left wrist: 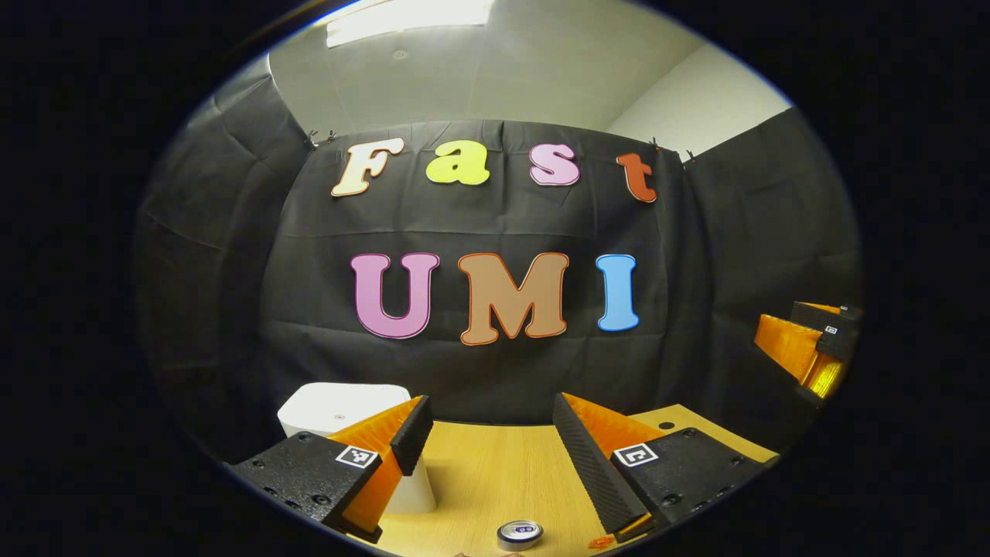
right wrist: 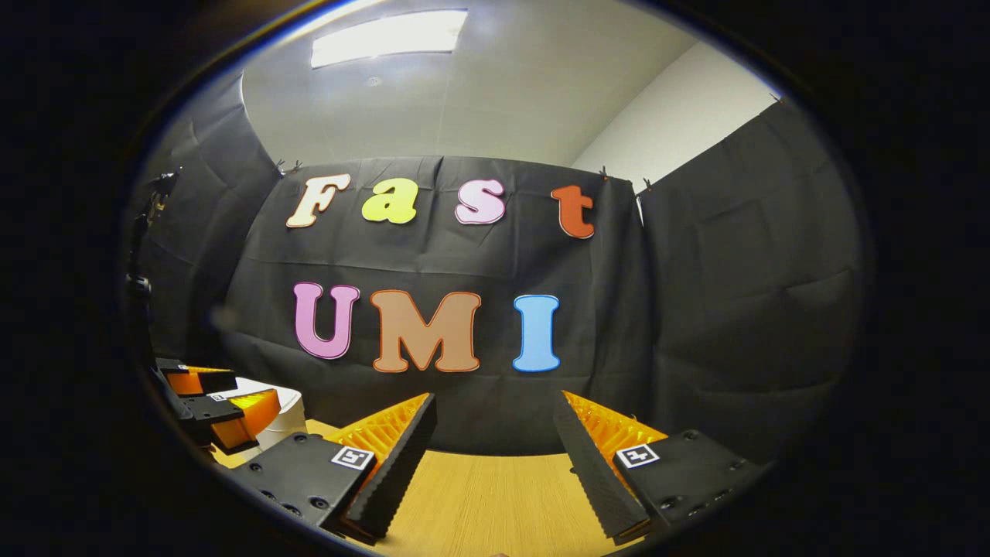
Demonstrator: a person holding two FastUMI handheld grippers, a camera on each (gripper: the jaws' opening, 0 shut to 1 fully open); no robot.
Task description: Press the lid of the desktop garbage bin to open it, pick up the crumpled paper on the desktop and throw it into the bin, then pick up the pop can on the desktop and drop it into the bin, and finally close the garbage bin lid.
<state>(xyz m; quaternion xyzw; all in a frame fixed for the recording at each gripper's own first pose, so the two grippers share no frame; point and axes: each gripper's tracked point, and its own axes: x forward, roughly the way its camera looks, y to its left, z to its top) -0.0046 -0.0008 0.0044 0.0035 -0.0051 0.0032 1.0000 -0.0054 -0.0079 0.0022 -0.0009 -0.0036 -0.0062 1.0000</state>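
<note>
The white desktop bin [left wrist: 332, 414] stands at the left in the left gripper view, its flat lid down. My left gripper [left wrist: 491, 441] hangs above the wooden table [left wrist: 495, 480], open, with nothing between its fingers; its left finger [left wrist: 410, 433] overlaps the bin's right side. The pop can [left wrist: 520, 534] stands upright at the bottom edge, below the gap between the fingers. In the right gripper view my right gripper [right wrist: 495, 456] is open and holds nothing above the table [right wrist: 487, 503]. Far left there, the left gripper [right wrist: 232, 396] shows in front of the bin [right wrist: 282, 418].
The black cloth wall closes off the back and both sides just behind the table. The right gripper [left wrist: 808, 348] shows at the far right of the left gripper view, higher than the tabletop. A small dark hole [left wrist: 665, 425] marks the table's right part.
</note>
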